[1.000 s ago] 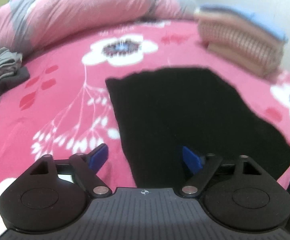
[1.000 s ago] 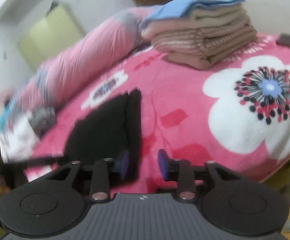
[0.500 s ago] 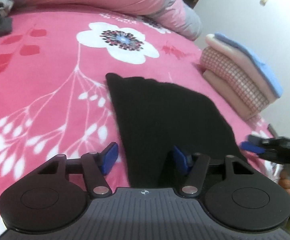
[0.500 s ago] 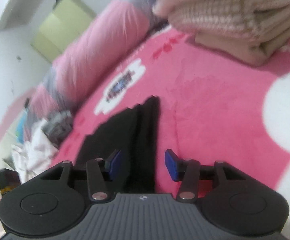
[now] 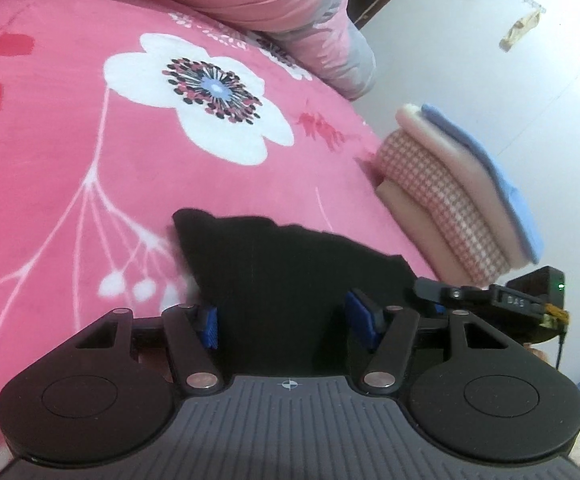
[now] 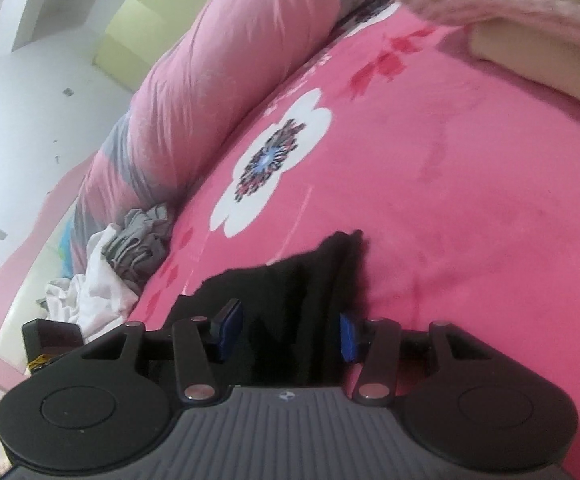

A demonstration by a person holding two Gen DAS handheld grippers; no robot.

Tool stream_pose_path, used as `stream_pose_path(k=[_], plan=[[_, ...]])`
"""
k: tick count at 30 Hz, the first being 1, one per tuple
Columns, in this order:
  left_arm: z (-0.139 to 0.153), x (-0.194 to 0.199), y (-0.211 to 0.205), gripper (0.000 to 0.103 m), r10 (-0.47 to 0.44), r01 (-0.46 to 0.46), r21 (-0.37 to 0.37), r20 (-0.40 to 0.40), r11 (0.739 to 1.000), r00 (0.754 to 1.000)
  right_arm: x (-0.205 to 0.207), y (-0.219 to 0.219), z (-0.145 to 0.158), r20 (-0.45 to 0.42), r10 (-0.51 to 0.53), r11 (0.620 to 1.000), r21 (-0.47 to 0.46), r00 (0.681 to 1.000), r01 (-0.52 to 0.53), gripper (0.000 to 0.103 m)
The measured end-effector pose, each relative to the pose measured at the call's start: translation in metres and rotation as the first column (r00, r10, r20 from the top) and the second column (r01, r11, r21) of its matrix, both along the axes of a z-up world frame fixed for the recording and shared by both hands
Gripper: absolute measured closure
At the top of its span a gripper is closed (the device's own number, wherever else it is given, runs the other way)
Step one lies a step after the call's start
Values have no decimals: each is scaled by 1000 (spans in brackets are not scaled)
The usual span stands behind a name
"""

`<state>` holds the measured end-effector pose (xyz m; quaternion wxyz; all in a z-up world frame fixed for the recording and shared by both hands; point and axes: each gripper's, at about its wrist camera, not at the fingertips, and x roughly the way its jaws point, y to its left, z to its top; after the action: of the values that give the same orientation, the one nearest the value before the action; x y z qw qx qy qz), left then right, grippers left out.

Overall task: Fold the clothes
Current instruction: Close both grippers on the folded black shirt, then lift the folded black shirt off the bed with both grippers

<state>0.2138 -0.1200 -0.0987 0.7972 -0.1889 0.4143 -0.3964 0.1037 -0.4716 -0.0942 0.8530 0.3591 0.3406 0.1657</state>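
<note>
In the left wrist view the left gripper (image 5: 283, 326) has its fingers spread over the near edge of the black garment (image 5: 290, 264) on the pink bed cover (image 5: 69, 140). Only this view shows the right gripper (image 5: 430, 294) and the stack of folded clothes (image 5: 462, 196).

In the right wrist view the fingers are spread too, with the garment between them. Only here a heap of unfolded clothes (image 6: 105, 264) lies beside the rolled quilt (image 6: 217, 80).
</note>
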Motion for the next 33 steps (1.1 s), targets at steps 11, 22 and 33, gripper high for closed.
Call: stream_pose_path(k=[11,22,33], plan=[[8,0,-9,95,39,-40,33,37,999,999,-2,20,20,50,-23,989,-148,999,30,89],[109,-88,1,96,67,-80,18,379,997,923,-77,78,112,310,-71,885,-419,948,203,90],[211,-167,-32,96,24,29,-78,603,997,798,-165,73,212,593,-120,759,-462,796,459,91]])
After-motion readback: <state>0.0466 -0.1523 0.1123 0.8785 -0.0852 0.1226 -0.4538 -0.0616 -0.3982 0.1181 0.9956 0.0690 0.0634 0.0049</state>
